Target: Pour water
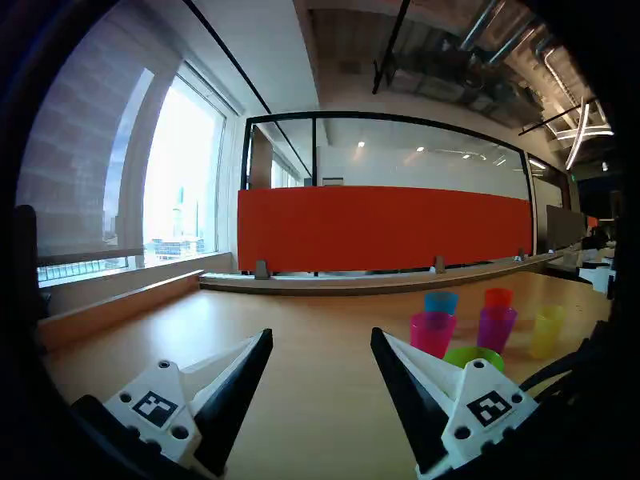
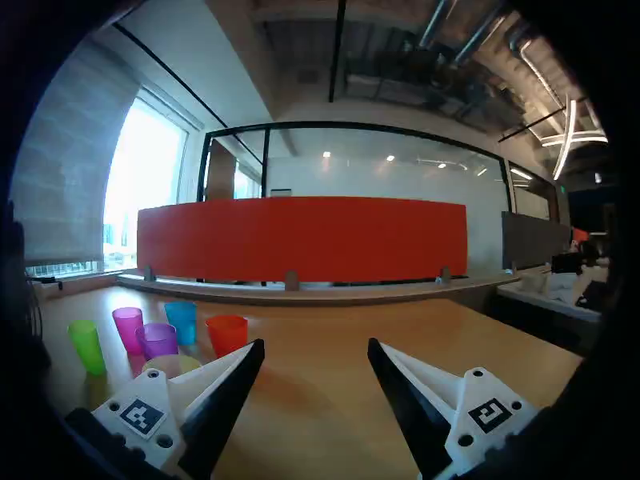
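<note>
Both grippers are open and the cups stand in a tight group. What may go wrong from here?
The pink cup, blue cup and purple cup stand close together, so the left gripper reaching for one may tip a neighbour. The green cup stands partly hidden behind its finger and may get bumped.

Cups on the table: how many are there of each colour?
Blue cup: 1
Red cup: 1
Pink cup: 1
Purple cup: 1
Yellow cup: 1
Green cup: 1
Total: 6 cups
</note>
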The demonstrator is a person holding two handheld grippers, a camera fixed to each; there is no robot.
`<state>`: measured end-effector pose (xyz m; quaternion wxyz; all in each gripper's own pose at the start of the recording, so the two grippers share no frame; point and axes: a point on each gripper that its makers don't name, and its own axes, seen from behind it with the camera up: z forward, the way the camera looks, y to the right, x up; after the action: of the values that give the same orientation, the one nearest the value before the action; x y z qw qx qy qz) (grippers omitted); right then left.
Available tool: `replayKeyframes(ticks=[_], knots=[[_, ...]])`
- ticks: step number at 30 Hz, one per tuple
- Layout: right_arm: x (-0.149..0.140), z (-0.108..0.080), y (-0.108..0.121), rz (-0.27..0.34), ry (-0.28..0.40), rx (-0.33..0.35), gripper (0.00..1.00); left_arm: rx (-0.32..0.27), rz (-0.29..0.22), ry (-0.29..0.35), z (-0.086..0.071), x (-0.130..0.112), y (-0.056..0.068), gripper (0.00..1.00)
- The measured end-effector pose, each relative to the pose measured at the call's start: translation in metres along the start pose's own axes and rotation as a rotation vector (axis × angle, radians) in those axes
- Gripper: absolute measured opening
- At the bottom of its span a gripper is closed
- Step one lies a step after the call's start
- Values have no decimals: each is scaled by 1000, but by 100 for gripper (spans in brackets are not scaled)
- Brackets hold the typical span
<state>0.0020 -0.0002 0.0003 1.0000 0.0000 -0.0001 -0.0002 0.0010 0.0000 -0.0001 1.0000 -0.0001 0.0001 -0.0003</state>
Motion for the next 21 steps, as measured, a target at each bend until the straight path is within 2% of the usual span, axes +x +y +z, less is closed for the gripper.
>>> replayKeyframes(ticks=[21], knots=[[0, 0, 1, -1, 1, -2, 100, -9, -1, 3, 1, 1, 3, 91]])
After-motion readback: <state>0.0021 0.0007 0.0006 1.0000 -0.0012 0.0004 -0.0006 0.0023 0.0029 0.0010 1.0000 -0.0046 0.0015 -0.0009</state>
